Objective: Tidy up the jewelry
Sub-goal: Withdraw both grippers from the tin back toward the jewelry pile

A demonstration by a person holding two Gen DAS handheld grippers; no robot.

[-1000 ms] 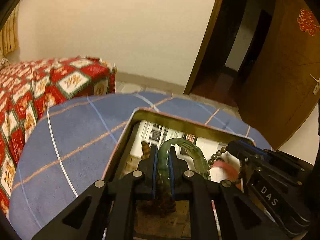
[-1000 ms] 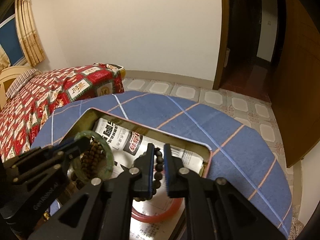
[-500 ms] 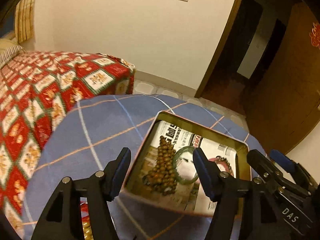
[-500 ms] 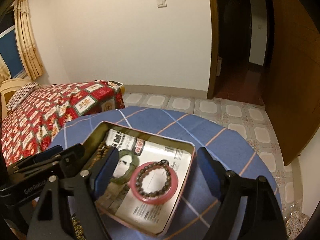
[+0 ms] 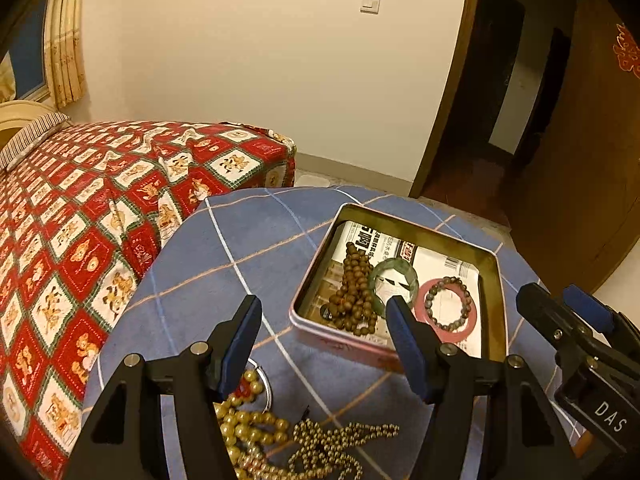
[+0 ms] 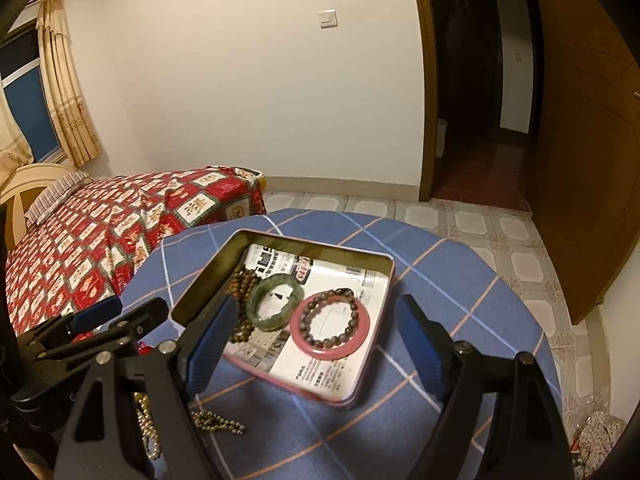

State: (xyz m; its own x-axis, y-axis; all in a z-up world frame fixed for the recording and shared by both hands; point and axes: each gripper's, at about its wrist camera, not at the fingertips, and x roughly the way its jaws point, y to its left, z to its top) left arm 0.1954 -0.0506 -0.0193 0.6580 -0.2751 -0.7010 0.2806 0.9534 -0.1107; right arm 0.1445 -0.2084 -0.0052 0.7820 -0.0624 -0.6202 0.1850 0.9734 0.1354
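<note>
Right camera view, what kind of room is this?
Most likely a home bedroom: a bed with a red patterned cover, a curtained window, and a small cloth-covered table holding a tin of bracelets.

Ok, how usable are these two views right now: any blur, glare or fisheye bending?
Left wrist view: warm dim light, sharp on the tin, door frame bowed by the fisheye, corners blacked out. Right wrist view: the same warm cast, no glare on the green bangle, floor tiles curved, the doorway nearly black.

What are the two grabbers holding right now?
Nothing. The left gripper and right gripper are both open and empty. The bangle and bead bracelet lie in the tin.
</note>
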